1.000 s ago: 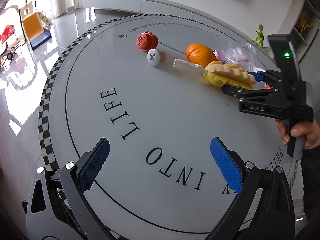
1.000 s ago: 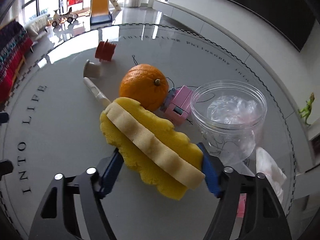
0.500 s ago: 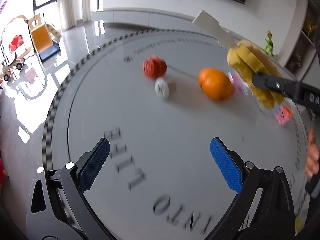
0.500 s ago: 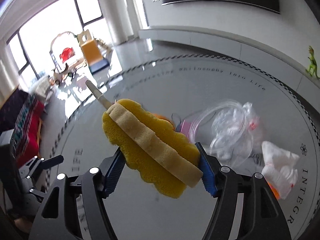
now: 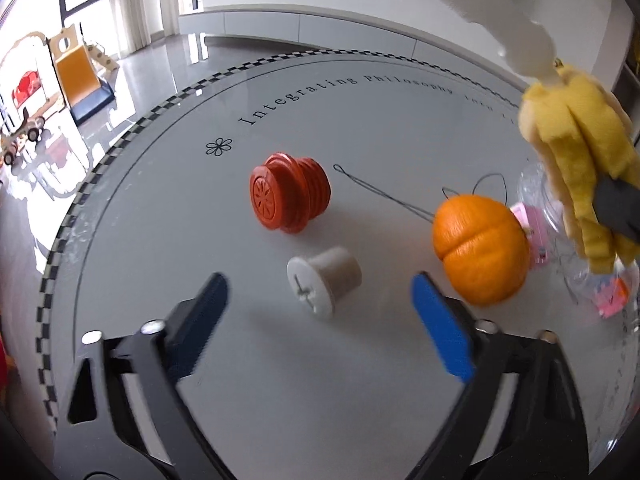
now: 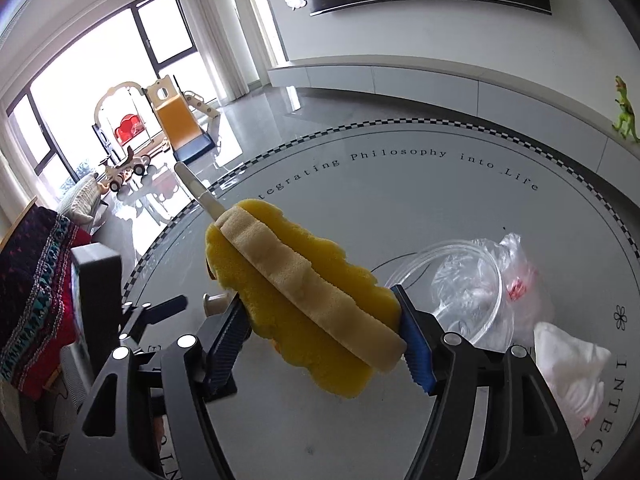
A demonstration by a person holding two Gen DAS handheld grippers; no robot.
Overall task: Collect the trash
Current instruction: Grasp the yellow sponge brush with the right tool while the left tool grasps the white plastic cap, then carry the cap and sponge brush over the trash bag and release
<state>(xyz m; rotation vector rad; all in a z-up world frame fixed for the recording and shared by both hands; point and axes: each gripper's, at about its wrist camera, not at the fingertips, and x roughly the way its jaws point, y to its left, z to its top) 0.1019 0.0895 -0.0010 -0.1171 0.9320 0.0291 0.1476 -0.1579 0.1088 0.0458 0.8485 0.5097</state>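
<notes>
The round grey table (image 5: 360,380) carries printed lettering along its rim: "Integrating Philosophy into Life" reads whole in the right wrist view, with "INTEGR" starting again at the right edge; a small flower mark sits beside it.

The right gripper (image 6: 324,336) is clamped on a yellow sponge brush (image 6: 304,300) with a white handle, its blue pads pressing both sides, held up clear of the table. A second ago the brush lay low over the table by the orange; now it is raised and rolled.

Only the left wrist view shows the orange (image 5: 480,250), a red ribbed plug (image 5: 290,198) to its left, a white screw-head cap (image 5: 324,284) nearer, and a thin black wire loop (image 5: 380,192) behind. Only the right wrist view shows the clear plastic tub (image 6: 460,280), the crumpled plastic bag (image 6: 508,272) in it, and a white tissue wad (image 6: 568,372) to its right.

The left gripper (image 5: 320,316) has its jaws apart and closing, nothing gripped, with the white cap just ahead between its tips. A second ago it hung over the "INTO LIFE" lettering, far from the cap.
</notes>
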